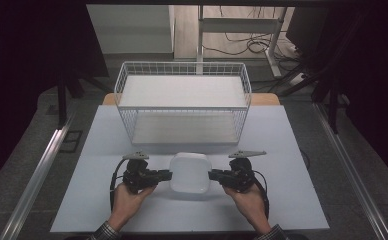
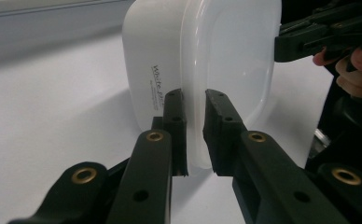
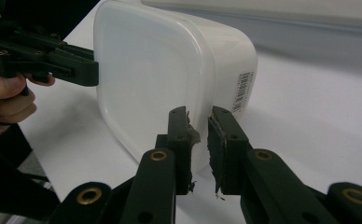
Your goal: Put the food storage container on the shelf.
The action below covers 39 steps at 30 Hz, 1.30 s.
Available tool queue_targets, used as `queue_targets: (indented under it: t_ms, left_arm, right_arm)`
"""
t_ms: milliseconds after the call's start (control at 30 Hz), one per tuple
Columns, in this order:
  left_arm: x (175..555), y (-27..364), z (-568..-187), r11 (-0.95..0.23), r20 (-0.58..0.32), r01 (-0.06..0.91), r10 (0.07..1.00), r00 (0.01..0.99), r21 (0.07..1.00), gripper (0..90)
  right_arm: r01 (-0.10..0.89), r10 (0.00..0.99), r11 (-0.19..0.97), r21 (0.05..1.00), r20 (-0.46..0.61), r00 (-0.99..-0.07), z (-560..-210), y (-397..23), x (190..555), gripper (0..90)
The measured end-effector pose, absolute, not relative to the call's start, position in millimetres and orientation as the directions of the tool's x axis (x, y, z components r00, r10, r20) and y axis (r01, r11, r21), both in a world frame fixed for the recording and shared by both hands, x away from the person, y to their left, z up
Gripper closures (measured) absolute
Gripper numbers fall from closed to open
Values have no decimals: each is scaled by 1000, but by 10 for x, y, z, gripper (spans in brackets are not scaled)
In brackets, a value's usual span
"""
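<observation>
A white plastic container (image 1: 190, 172) with a translucent lid sits at the middle of the table's near half, between my two grippers. My left gripper (image 1: 169, 175) reaches in from its left side. In the left gripper view its pads (image 2: 175, 121) pinch the lid's rim of the container (image 2: 226, 56). My right gripper (image 1: 212, 175) comes in from the right side. In the right gripper view its pads (image 3: 223, 140) clamp the rim of the container (image 3: 146, 79) the same way. I cannot tell whether the container rests on the table or hangs just above it.
A white wire basket (image 1: 182, 64) with a white shelf board inside stands behind the container, toward the far edge. The pale table top (image 1: 282, 200) has bare surface left and right of the hands. Metal rails run along both sides of the table.
</observation>
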<state>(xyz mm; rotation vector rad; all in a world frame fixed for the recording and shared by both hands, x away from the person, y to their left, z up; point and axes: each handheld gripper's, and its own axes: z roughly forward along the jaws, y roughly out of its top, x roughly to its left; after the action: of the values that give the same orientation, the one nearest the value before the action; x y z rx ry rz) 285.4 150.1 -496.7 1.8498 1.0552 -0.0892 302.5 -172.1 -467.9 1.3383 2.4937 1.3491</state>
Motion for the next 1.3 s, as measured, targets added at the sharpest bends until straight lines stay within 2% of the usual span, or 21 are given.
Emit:
queue_targets:
  t_ms: [467, 967, 1300]
  left_arm:
    - [2866, 1535, -4835, -107, -466, 672, 640, 610, 733, 803]
    - [2976, 1651, -4298, -87, -399, 596, 664, 632, 798, 803]
    - [3132, 1692, -4014, -71, -385, 570, 668, 636, 819, 803]
  right_arm:
    - [623, 678, 208, 754, 348, -647, -4584, -1689, 3065, 782]
    - [545, 662, 209, 812, 293, -690, -4056, -1560, 3252, 785]
    - [510, 652, 190, 839, 280, -705, -3753, -1521, 3433, 785]
